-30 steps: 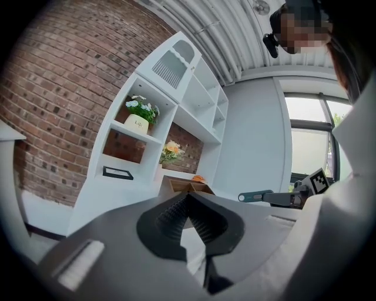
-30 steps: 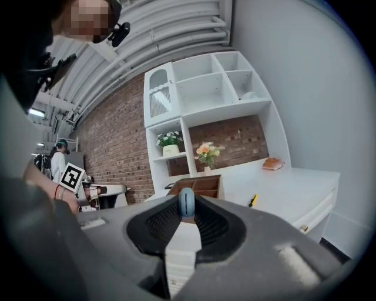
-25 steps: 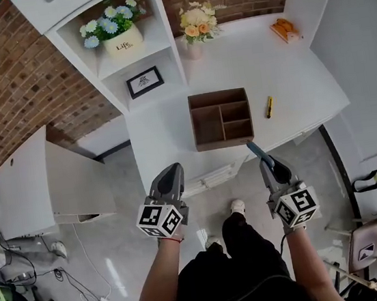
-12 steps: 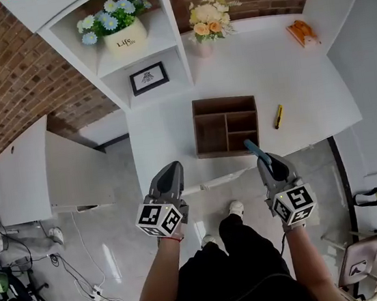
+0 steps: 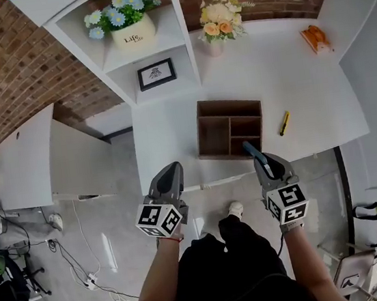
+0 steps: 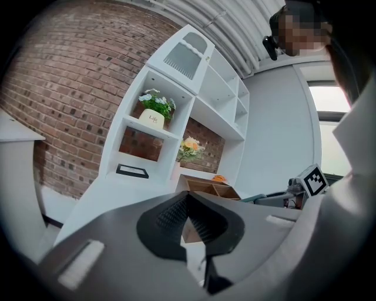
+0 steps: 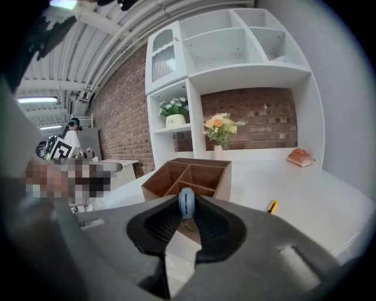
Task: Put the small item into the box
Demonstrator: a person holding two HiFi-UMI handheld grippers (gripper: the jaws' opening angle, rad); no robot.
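A brown wooden box point(image 5: 201, 128) with open compartments stands near the front edge of the white desk point(image 5: 304, 90); it also shows in the right gripper view point(image 7: 222, 183) and in the left gripper view point(image 6: 202, 187). My right gripper point(image 5: 265, 160) point(image 7: 187, 215) is shut on a small blue item point(image 5: 251, 149) point(image 7: 186, 203), whose tip reaches the box's front right corner. My left gripper point(image 5: 171, 168) point(image 6: 187, 201) hangs shut and empty over the floor, left of the box and before the desk edge.
A yellow pen-like item point(image 5: 285, 122) point(image 7: 271, 206) lies on the desk right of the box. A flower vase point(image 5: 217, 24) and an orange object point(image 5: 316, 37) stand at the back. Shelves on the left hold a picture frame point(image 5: 156, 73) and a flower pot point(image 5: 133, 30).
The desk and box have drawn closer to both grippers. The blue item in the right gripper now reaches the box's front edge. Both grippers keep the same jaw positions.
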